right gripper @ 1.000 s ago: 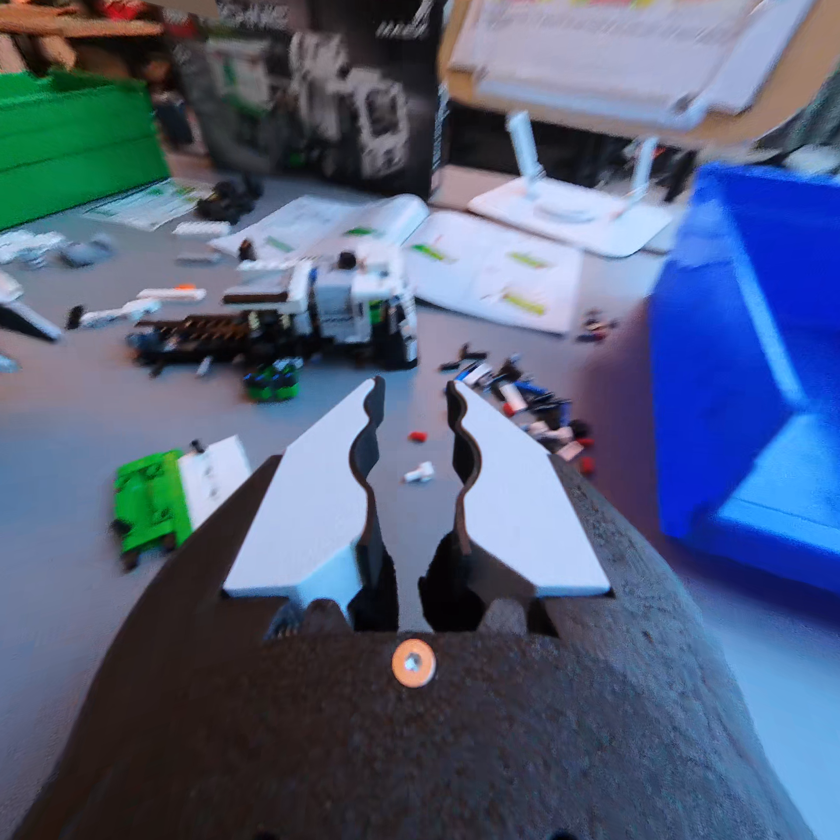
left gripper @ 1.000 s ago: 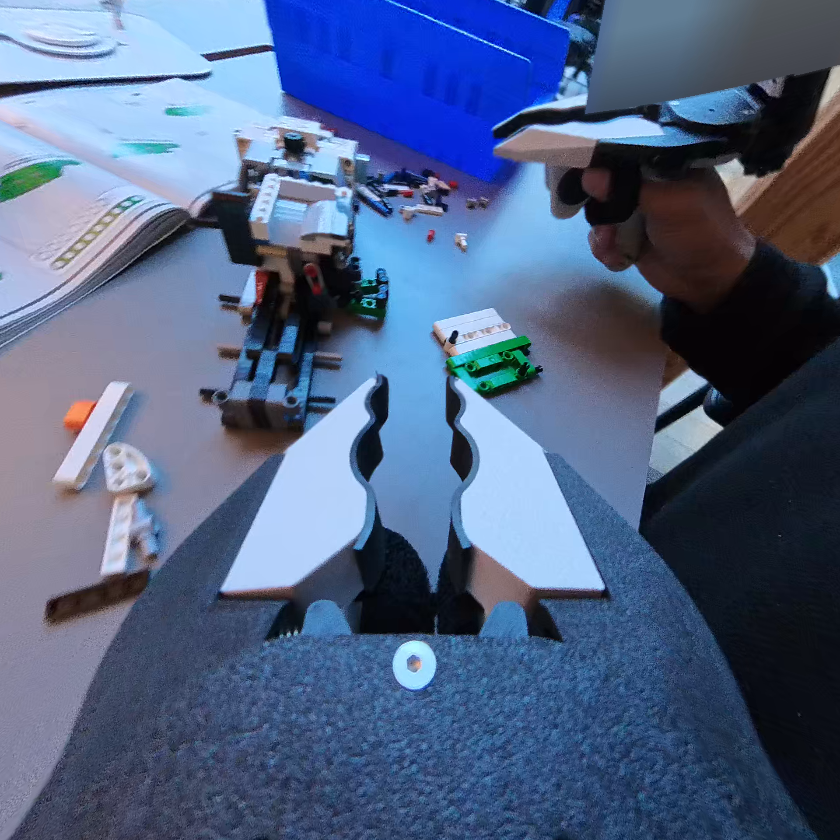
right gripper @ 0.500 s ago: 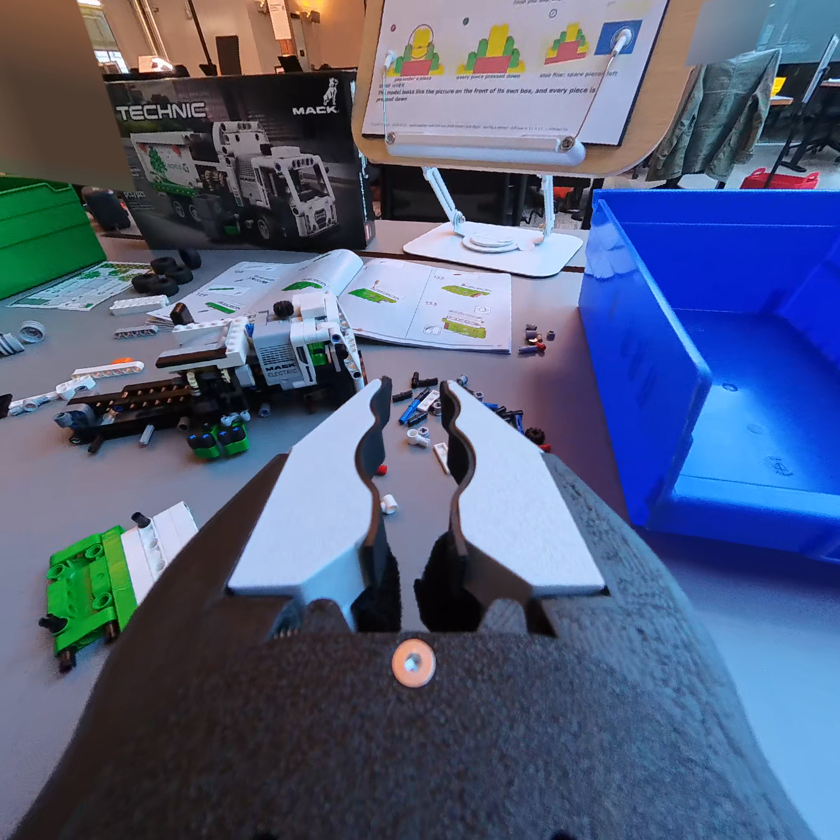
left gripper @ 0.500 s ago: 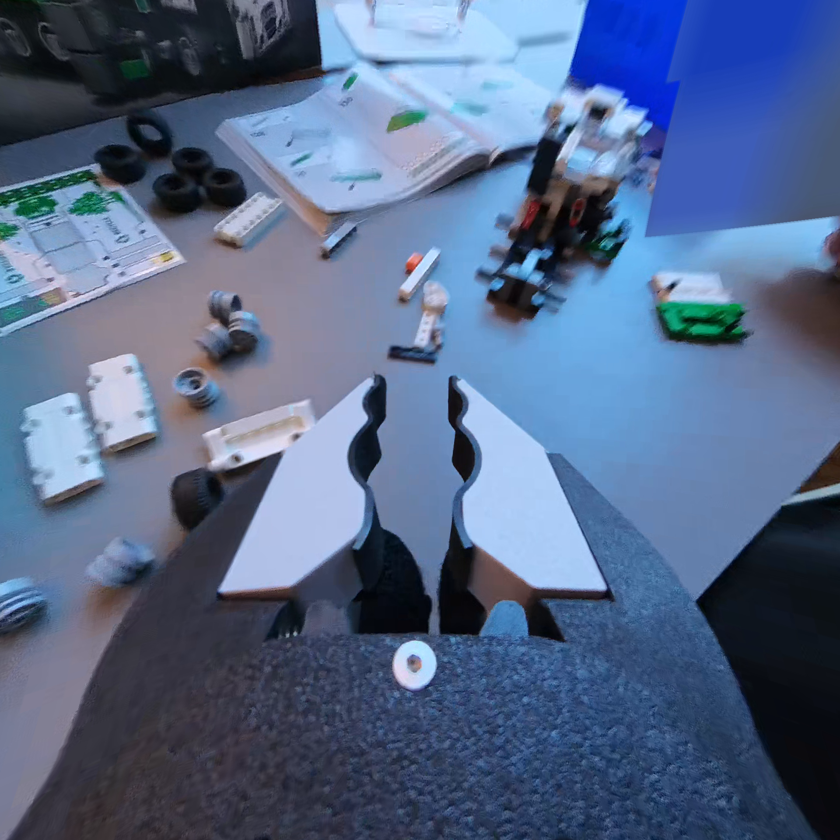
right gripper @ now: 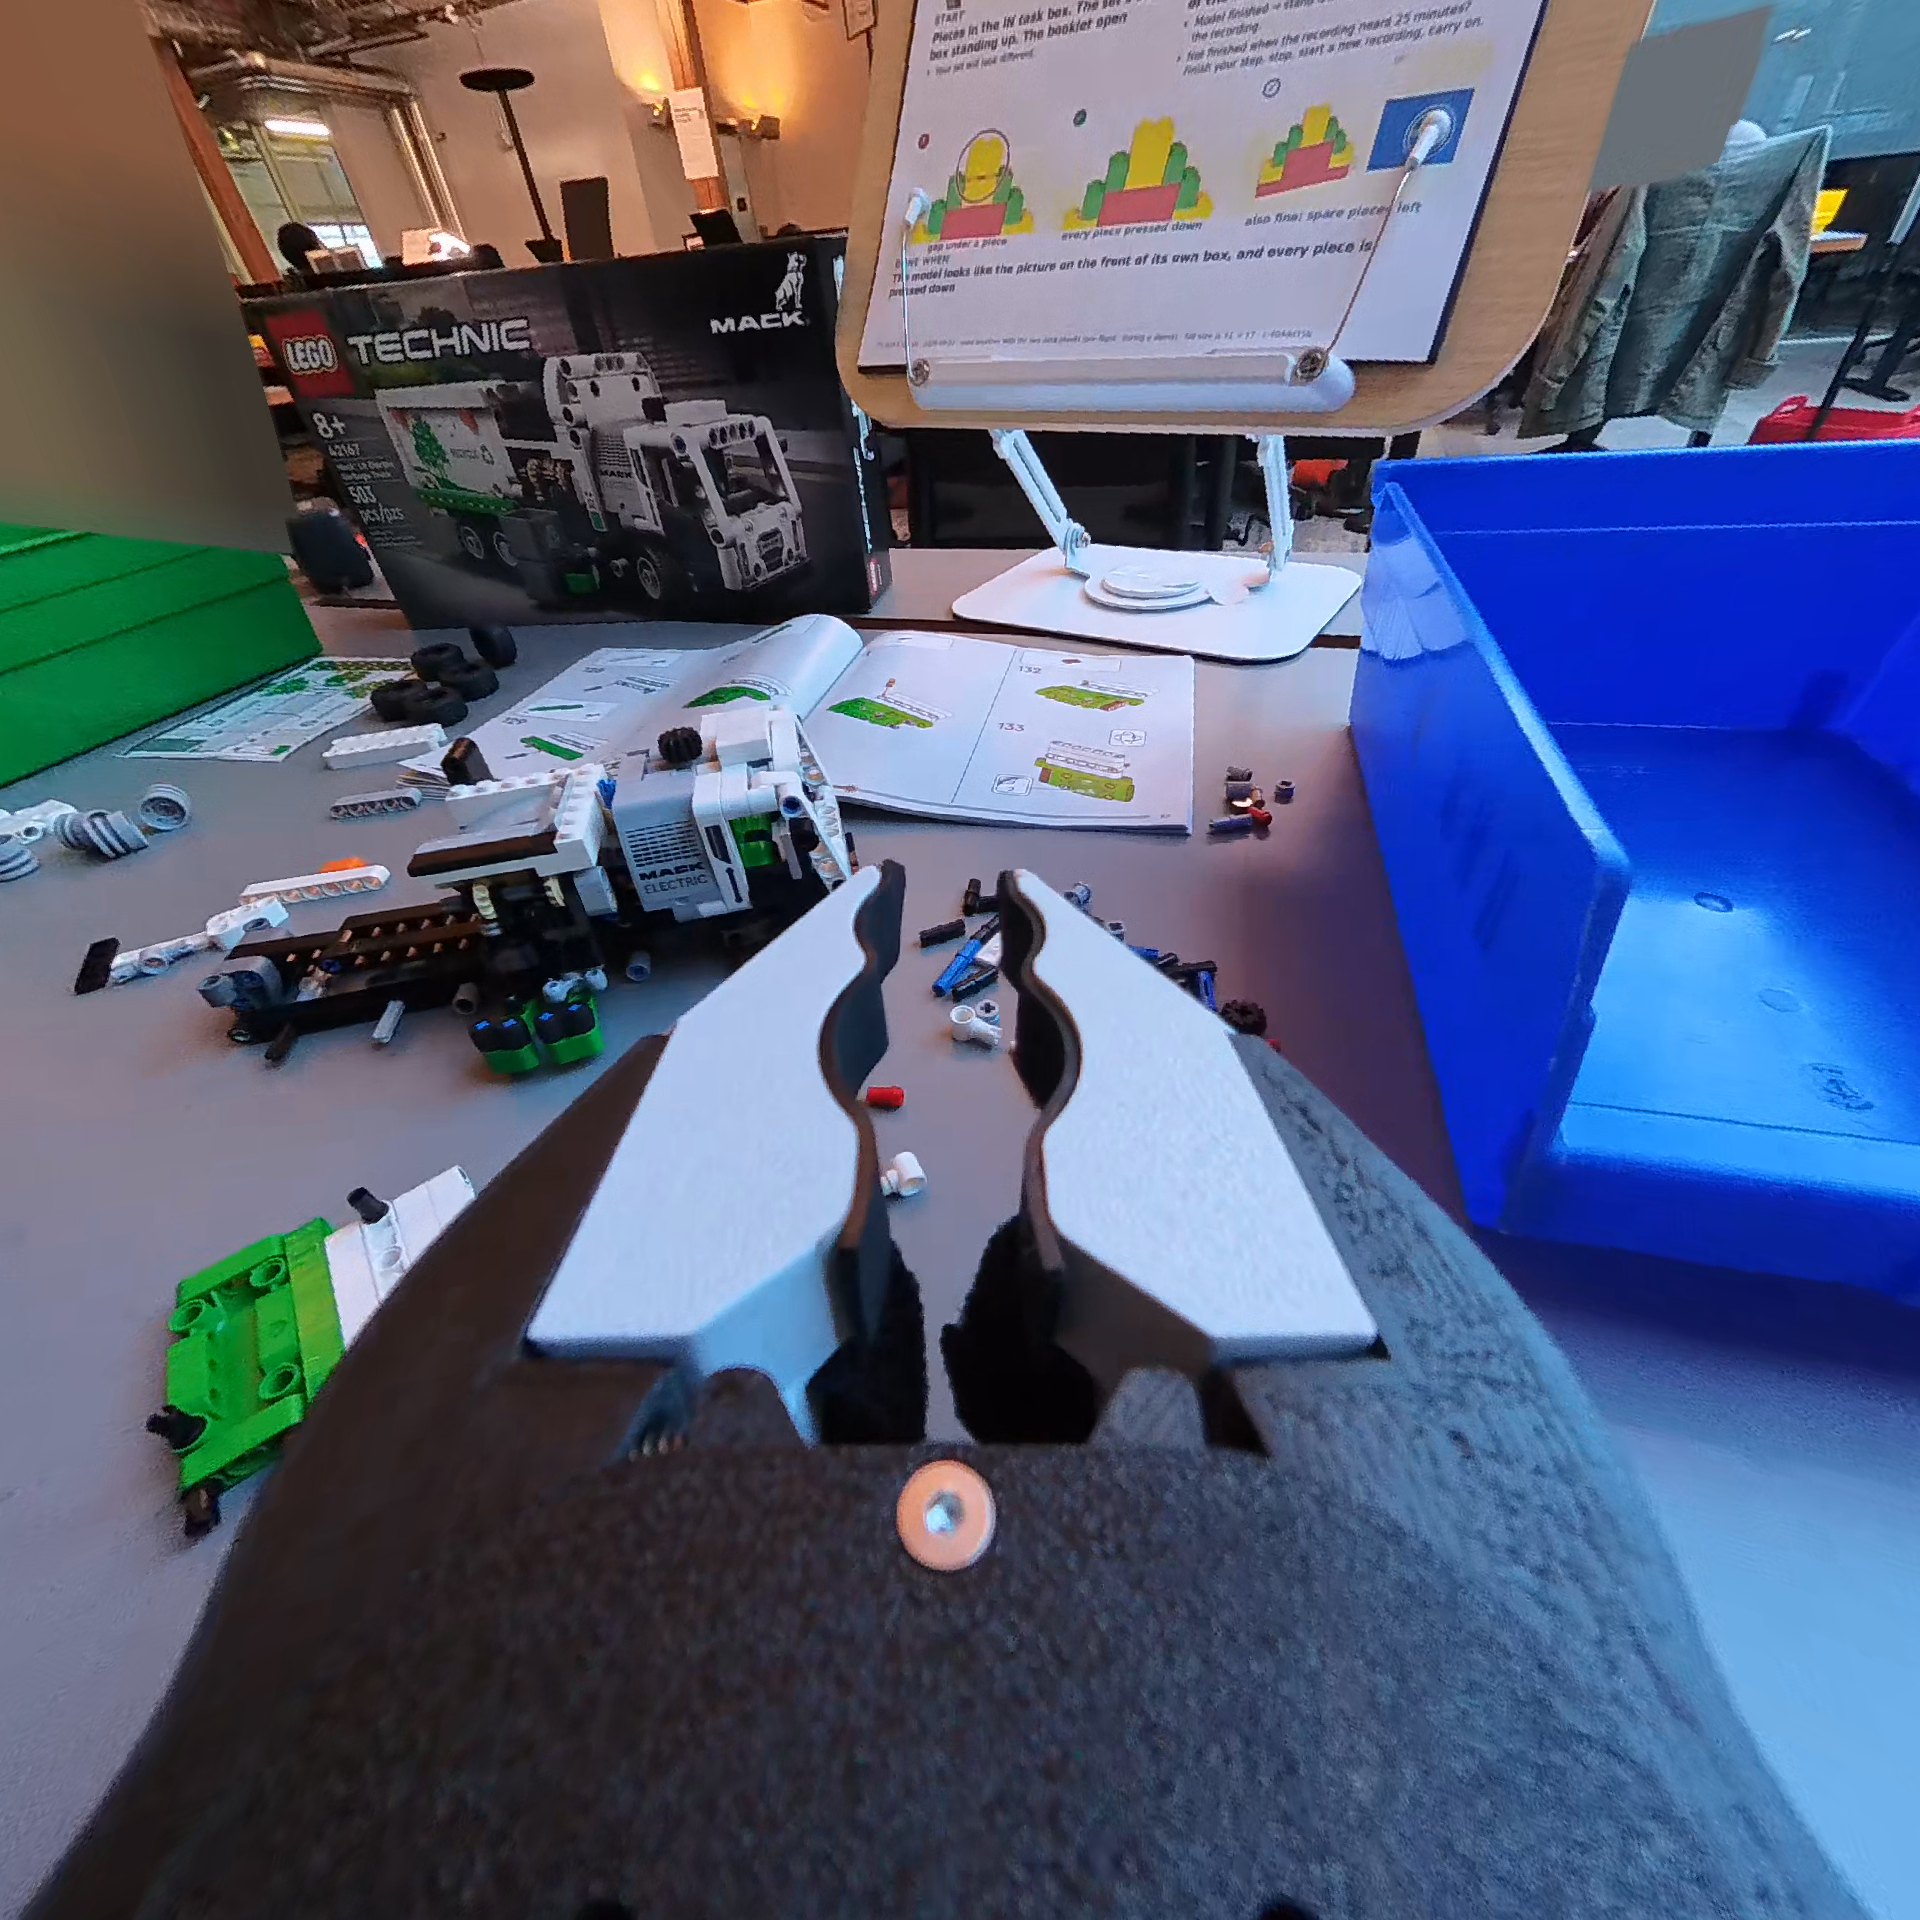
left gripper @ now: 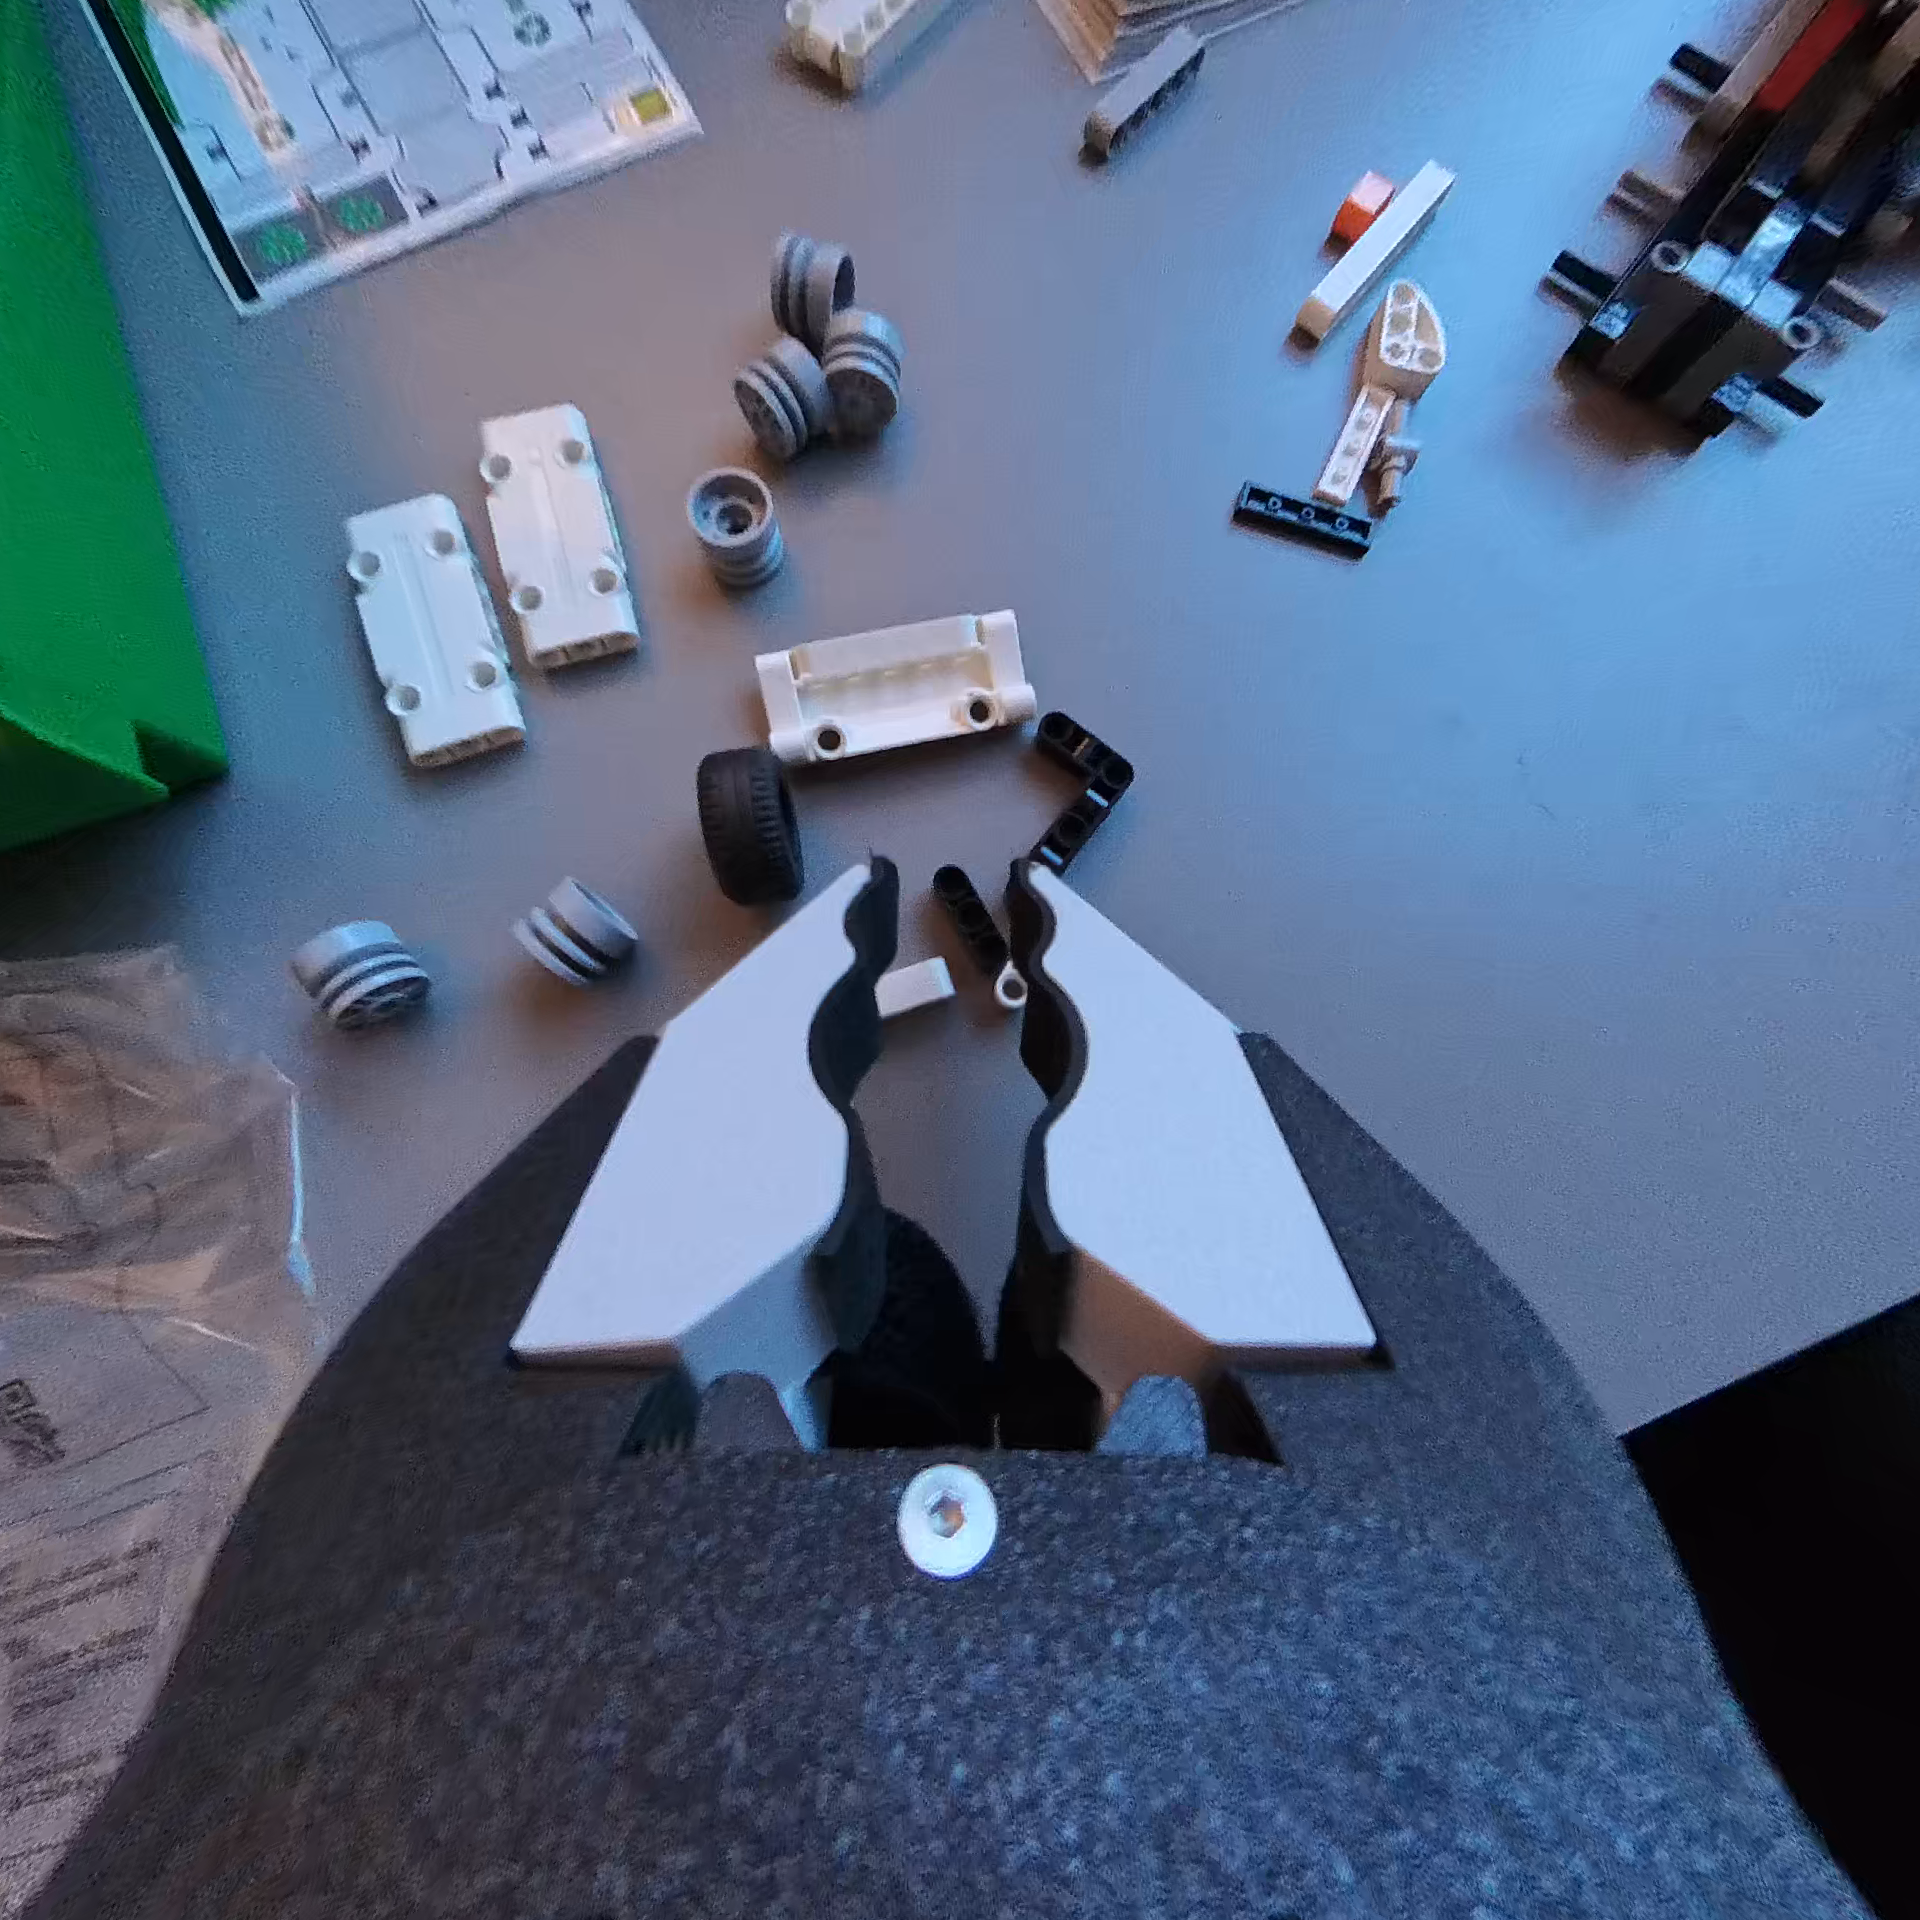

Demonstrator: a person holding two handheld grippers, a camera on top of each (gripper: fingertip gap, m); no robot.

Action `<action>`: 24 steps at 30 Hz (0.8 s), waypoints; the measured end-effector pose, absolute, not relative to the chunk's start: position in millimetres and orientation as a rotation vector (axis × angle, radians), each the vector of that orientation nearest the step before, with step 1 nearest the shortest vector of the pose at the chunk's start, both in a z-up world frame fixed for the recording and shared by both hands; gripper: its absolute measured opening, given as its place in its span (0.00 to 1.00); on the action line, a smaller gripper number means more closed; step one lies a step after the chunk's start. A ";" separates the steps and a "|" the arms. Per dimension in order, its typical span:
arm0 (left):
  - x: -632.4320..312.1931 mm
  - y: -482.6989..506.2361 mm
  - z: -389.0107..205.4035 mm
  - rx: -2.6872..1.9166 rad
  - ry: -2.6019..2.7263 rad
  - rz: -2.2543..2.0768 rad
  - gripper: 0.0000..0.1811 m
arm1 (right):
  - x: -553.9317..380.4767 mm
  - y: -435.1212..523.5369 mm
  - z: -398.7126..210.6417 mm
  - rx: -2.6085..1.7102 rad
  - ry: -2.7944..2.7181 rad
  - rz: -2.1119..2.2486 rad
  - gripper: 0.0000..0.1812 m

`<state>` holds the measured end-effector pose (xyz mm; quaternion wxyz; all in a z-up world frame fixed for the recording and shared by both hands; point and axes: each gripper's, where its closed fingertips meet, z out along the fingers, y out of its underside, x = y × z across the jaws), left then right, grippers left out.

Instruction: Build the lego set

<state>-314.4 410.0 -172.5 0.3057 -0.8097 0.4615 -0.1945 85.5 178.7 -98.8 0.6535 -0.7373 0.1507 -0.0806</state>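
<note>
In the left wrist view my left gripper (left gripper: 951, 873) is open and empty, low over loose parts on the grey table (left gripper: 1455, 883). A short black beam (left gripper: 968, 920) lies on the table between the fingertips, which do not press on it. A small white piece (left gripper: 914, 985), a black L-shaped beam (left gripper: 1086, 790), a black tyre (left gripper: 750, 826) and a white panel (left gripper: 894, 686) lie close by. In the right wrist view my right gripper (right gripper: 951, 878) is open and empty above a scatter of small pins (right gripper: 971, 956). The partly built truck (right gripper: 644, 842) stands to its left.
Grey wheel hubs (left gripper: 821, 353), two white panels (left gripper: 488, 582), a green bin (left gripper: 73, 468) and a plastic bag (left gripper: 114, 1195) lie at the left. A green and white panel assembly (right gripper: 270, 1340), an open booklet (right gripper: 997, 717), the set's box (right gripper: 582, 436) and a blue bin (right gripper: 1662, 831) surround the truck. My hands' fingertips stand some 45 centimetres from each other.
My left gripper has swung left from the truck and the green panel to the loose parts and come lower. Both grippers' jaws have narrowed a little. The right gripper has barely moved.
</note>
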 end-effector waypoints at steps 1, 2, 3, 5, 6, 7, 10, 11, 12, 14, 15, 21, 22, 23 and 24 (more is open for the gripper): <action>-315.5 409.2 -175.9 -2.160 1.226 -0.511 0.09 | 85.5 178.5 -98.7 -1.671 0.343 -0.181 0.10; -317.5 408.7 -179.3 -2.172 1.236 -0.495 0.07 | 85.5 178.3 -98.3 -1.669 0.343 -0.179 0.10; -320.0 409.3 -182.1 -2.180 1.248 -0.462 0.07 | 85.5 178.1 -97.9 -1.665 0.344 -0.177 0.10; -322.1 410.2 -183.6 -2.178 1.271 -0.422 0.06 | 85.4 177.9 -97.6 -1.663 0.344 -0.174 0.10; -320.9 409.4 -182.6 -2.180 1.270 -0.435 0.07 | 85.0 178.0 -97.5 -1.663 0.342 -0.172 0.09; -319.0 408.5 -181.5 -2.185 1.262 -0.457 0.07 | 84.5 178.1 -97.4 -1.662 0.339 -0.170 0.09; -315.3 406.3 -181.2 -2.202 1.251 -0.497 0.08 | 83.9 178.5 -97.7 -1.666 0.335 -0.170 0.09; -315.0 406.1 -182.0 -2.207 1.251 -0.499 0.08 | 83.6 178.6 -97.7 -1.666 0.333 -0.169 0.09; -315.2 405.7 -184.0 -2.216 1.256 -0.497 0.08 | 83.5 178.6 -97.6 -1.666 0.332 -0.170 0.09; -315.6 404.7 -188.6 -2.234 1.268 -0.486 0.07 | 83.2 178.5 -97.6 -1.666 0.330 -0.171 0.09; -315.9 404.8 -190.3 -2.240 1.271 -0.479 0.05 | 83.2 178.6 -97.7 -1.667 0.330 -0.172 0.09; -312.5 407.3 -185.3 -2.215 1.284 -0.454 0.03 | 83.2 178.6 -97.8 -1.668 0.331 -0.167 0.09; -309.6 408.9 -179.8 -2.187 1.283 -0.448 0.03 | 83.3 178.7 -97.9 -1.668 0.332 -0.165 0.09; -305.2 409.6 -172.7 -2.153 1.286 -0.449 0.03 | 83.3 178.8 -98.1 -1.669 0.333 -0.163 0.09; -298.0 408.8 -164.0 -2.107 1.299 -0.461 0.03 | 83.0 179.2 -97.9 -1.668 0.332 -0.157 0.09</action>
